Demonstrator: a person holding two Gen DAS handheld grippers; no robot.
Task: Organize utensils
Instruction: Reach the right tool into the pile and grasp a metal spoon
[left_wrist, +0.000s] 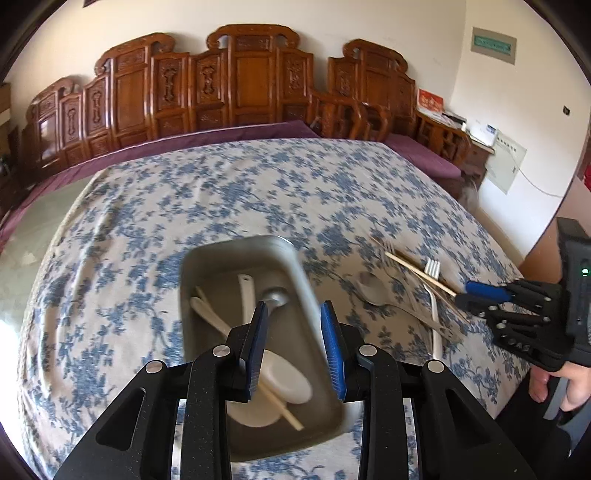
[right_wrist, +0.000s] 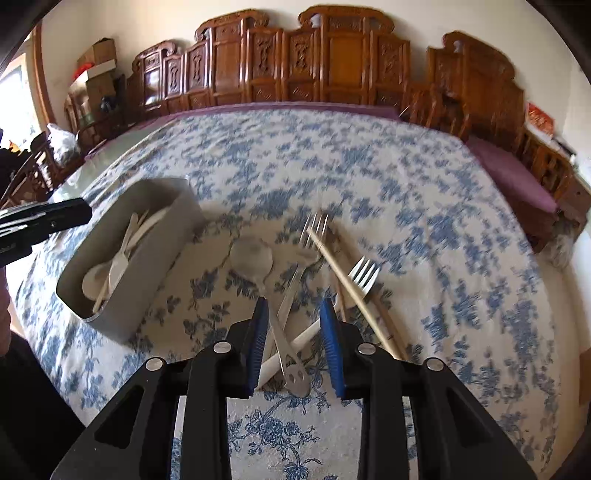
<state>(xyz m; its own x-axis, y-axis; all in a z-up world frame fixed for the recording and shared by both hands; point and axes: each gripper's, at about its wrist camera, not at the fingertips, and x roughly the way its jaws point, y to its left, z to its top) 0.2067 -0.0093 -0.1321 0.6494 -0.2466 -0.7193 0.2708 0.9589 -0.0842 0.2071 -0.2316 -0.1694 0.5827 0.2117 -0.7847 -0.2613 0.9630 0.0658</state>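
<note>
sorting cutlery: left gripper (left_wrist: 294, 328) hangs released over the metal tray (left_wrist: 207, 258) near the table's front edge — right gripper (right_wrist: 295, 332), also released, straddles the loose metal spoon (right_wrist: 258, 262) beside it, ready to grasp.

Two forks (right_wrist: 360, 275) (one tray (right_wrist: 155, 254))

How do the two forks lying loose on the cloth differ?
The metal fork is grey and shiny; the white fork is matt white. The metal fork's tines reach further from the camera than the white fork's. The chopsticks cross between their heads. Both lie flat on the tablecloth, outside the tray.
</note>
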